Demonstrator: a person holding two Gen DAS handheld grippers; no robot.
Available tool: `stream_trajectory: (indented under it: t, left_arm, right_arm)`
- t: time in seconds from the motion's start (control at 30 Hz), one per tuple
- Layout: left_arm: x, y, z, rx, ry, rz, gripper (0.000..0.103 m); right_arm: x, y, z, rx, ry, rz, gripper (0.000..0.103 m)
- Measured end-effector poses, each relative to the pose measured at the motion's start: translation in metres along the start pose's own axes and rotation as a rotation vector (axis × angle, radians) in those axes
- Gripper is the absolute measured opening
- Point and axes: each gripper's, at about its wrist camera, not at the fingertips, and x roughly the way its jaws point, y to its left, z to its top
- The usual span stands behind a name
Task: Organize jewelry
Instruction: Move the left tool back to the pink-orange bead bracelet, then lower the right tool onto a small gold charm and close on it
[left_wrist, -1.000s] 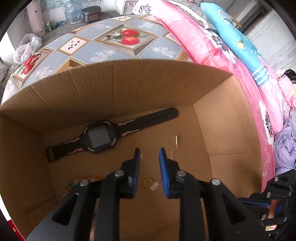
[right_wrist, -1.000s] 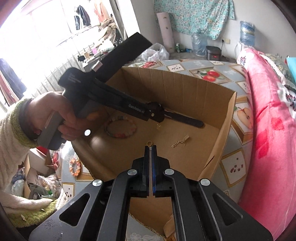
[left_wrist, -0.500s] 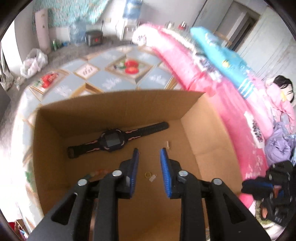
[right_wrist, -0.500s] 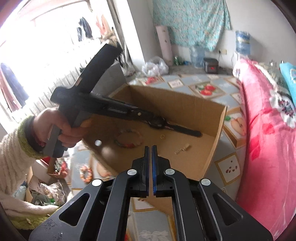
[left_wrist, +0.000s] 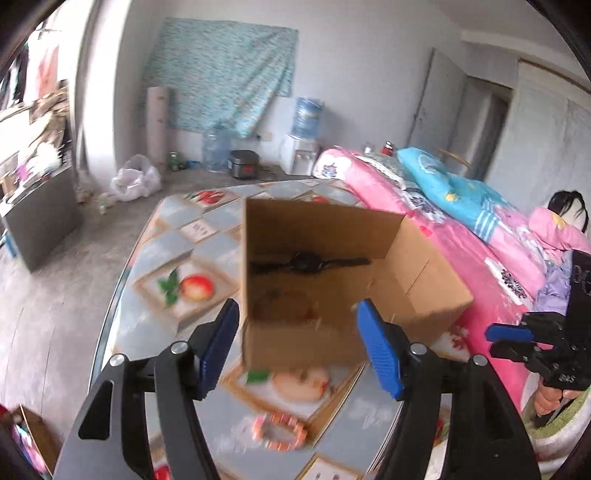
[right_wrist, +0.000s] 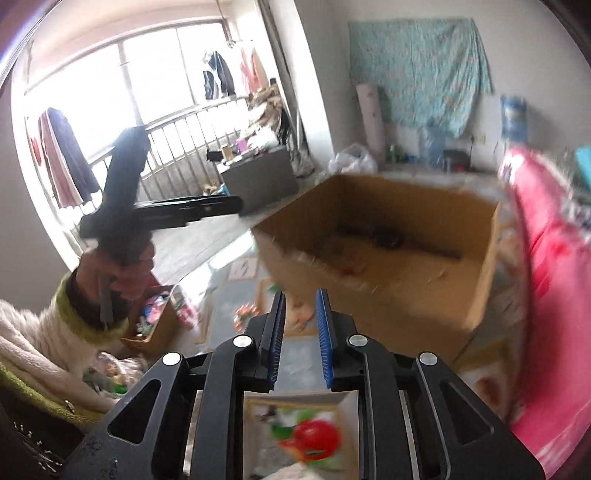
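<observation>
An open cardboard box (left_wrist: 314, 334) stands on the fruit-patterned table (left_wrist: 177, 236); it also shows in the right wrist view (right_wrist: 391, 295). A black watch (left_wrist: 306, 263) lies inside at the back, and a beaded bracelet (left_wrist: 280, 306) lies blurred on the box floor. Another pink beaded bracelet (left_wrist: 279, 430) lies on the table in front of the box. My left gripper (left_wrist: 295, 347) is open wide and empty, held high in front of the box. My right gripper (right_wrist: 300, 325) is slightly open and empty, above the table's near side.
A pink bed (left_wrist: 461, 251) with a blue pillow runs along the table's right side. A small cardboard box of trinkets (right_wrist: 155, 317) sits low at the left. The person's hand holds the left tool (right_wrist: 147, 210) up at the left in the right wrist view.
Both grippers have pulled up and back out of the box. The left jaws have opened wider. The right jaws have gone from shut to slightly open.
</observation>
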Motion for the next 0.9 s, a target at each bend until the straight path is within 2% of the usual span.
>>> stream_trajectory:
  t: [0.07,0.13,0.2,0.3,0.37,0.5,0.67,0.9]
  left_arm:
    - [-0.005,0.004,-0.03,-0.033,-0.01,-0.026,0.065]
    - [0.0,0.002,-0.053,-0.03,0.014,-0.036,0.065]
    - [0.011,-0.005,-0.08,0.009,0.059,-0.009,0.065]
    - [0.025,-0.013,-0.102,0.056,0.091,0.038,0.065]
    - [0.031,-0.016,-0.109,0.07,0.097,0.035,0.064]
    - [0.04,-0.019,-0.116,0.111,0.093,0.029,0.054]
    - [0.056,-0.022,-0.123,0.166,0.129,0.052,0.042]
    - [0.069,-0.014,-0.129,0.153,0.169,0.071,0.034]
  right_arm:
    - [0.019,-0.001,-0.011,0.05,0.035,0.011,0.017]
    - [0.033,-0.002,-0.018,0.091,0.061,0.014,0.017]
    - [0.047,-0.003,-0.024,0.132,0.084,0.015,0.017]
    - [0.068,-0.001,-0.028,0.159,0.117,0.006,0.017]
    - [0.081,0.003,-0.029,0.138,0.135,-0.013,0.018]
    - [0.096,0.014,-0.026,0.087,0.15,-0.033,0.018]
    - [0.107,0.021,-0.019,-0.003,0.154,-0.048,0.018]
    - [0.123,0.031,-0.021,-0.14,0.173,-0.103,0.018]
